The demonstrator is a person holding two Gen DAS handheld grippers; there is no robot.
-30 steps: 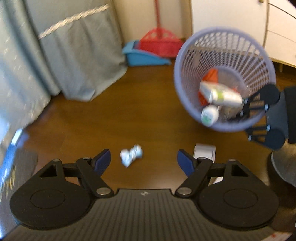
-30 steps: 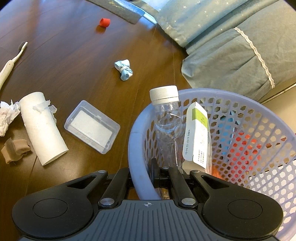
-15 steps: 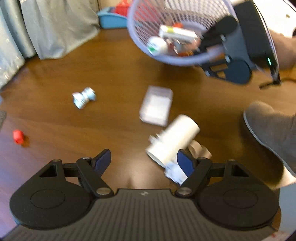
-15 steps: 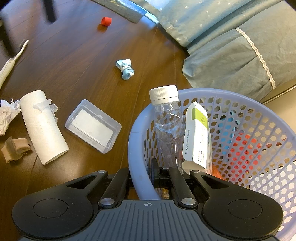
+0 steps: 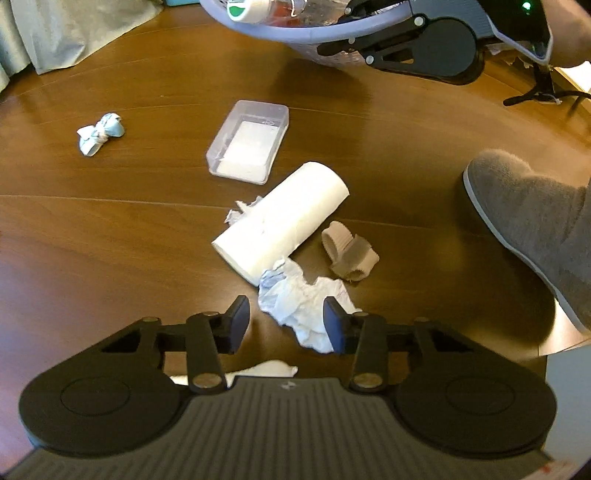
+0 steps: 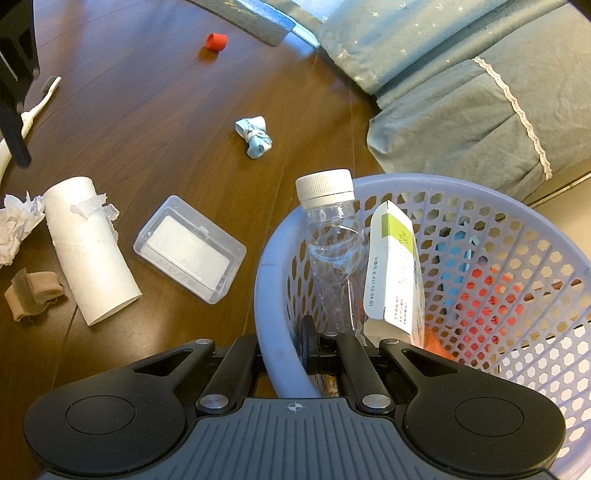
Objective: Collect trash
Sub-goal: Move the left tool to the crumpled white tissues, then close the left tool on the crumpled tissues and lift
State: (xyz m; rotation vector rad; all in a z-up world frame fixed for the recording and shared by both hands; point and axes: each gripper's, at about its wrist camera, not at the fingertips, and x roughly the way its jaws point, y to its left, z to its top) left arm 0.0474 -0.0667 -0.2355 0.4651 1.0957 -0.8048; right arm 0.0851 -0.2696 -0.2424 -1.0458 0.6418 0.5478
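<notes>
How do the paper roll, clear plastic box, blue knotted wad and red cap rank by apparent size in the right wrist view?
1. Paper roll and clear plastic box: too alike to rank.
2. Blue knotted wad.
3. Red cap, though it lies farthest from the camera.

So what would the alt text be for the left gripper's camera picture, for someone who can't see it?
An open left gripper hovers low over a wooden floor, its fingers either side of a crumpled white tissue. Beyond lie a paper roll, a clear plastic box and a knotted blue scrap; a lilac basket is at the top.
</notes>
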